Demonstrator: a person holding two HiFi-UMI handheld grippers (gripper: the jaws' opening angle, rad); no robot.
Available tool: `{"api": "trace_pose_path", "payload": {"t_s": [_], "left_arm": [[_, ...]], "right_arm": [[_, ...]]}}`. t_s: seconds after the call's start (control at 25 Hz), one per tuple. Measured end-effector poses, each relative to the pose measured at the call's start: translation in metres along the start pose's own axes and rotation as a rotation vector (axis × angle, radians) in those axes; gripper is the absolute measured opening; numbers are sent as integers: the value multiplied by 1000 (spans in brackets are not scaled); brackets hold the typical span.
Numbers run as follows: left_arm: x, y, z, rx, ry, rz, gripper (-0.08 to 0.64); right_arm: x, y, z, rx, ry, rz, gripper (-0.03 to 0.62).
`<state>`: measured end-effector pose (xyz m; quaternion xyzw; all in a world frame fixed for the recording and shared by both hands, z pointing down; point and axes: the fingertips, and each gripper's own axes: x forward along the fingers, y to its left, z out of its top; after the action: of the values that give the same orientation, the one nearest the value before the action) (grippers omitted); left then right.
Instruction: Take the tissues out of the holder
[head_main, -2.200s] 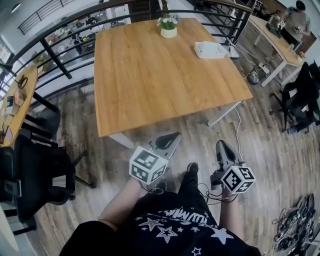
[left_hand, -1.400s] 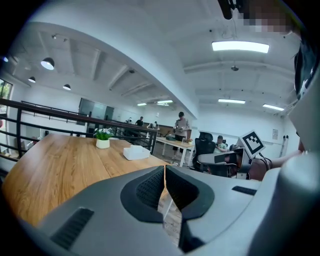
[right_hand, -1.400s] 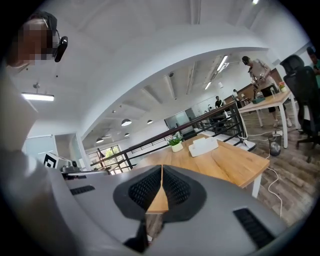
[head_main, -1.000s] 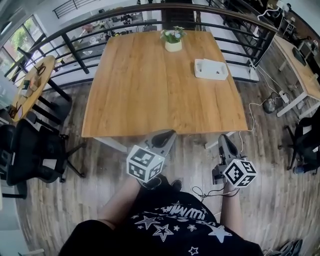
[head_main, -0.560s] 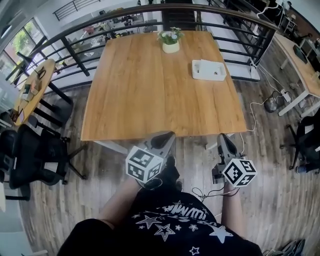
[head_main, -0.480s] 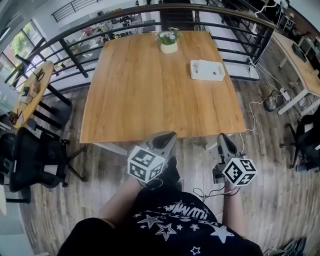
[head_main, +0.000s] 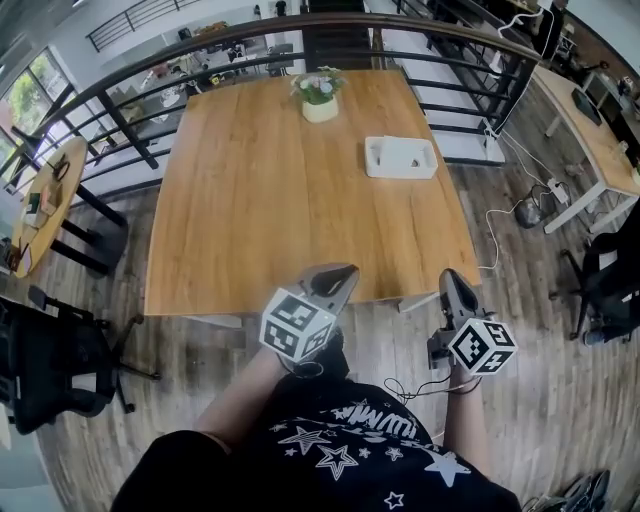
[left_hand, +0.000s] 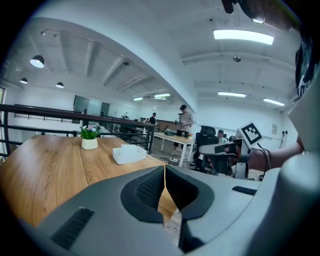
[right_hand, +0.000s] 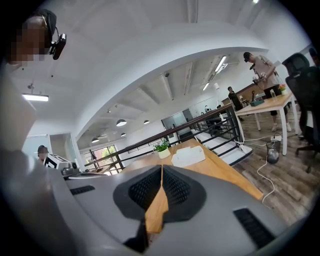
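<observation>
A white tissue holder (head_main: 401, 157) lies on the far right part of the wooden table (head_main: 260, 210); it also shows small in the left gripper view (left_hand: 129, 153) and the right gripper view (right_hand: 188, 156). My left gripper (head_main: 338, 275) hangs shut and empty at the table's near edge, its jaws touching. My right gripper (head_main: 452, 283) is shut and empty too, just off the table's near right corner. Both are far from the holder.
A white pot with a green plant (head_main: 319, 98) stands at the table's far edge. A black railing (head_main: 150, 75) runs behind the table. Office chairs (head_main: 50, 360) stand at the left, a cable (head_main: 505, 210) lies on the floor at the right, other desks and people beyond.
The view has moved closer to the table: its near edge now reaches both grippers, and the holder sits lower and further left in the head view. Both grippers stay shut.
</observation>
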<state>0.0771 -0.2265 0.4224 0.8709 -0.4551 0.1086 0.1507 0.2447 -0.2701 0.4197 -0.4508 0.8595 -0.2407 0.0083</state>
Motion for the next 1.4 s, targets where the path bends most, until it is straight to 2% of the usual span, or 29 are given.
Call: {"api": "trace_pose_path", "payload": {"t_s": [0.44, 0.72, 0.96, 1.24, 1.4], "left_arm": [[52, 82, 18, -47, -30, 8, 15], [69, 134, 33, -51, -50, 25, 15], [86, 177, 36, -57, -54, 38, 15], [104, 203, 44, -55, -63, 52, 15], [114, 210, 44, -49, -72, 88, 15]], "right_arm": [[85, -18, 18, -43, 30, -10, 17], [144, -9, 39, -81, 38, -6, 17], [185, -11, 28, -73, 63, -10, 17], [207, -27, 35, -84, 70, -2, 17], [223, -46, 39, -106, 71, 10, 17]]}}
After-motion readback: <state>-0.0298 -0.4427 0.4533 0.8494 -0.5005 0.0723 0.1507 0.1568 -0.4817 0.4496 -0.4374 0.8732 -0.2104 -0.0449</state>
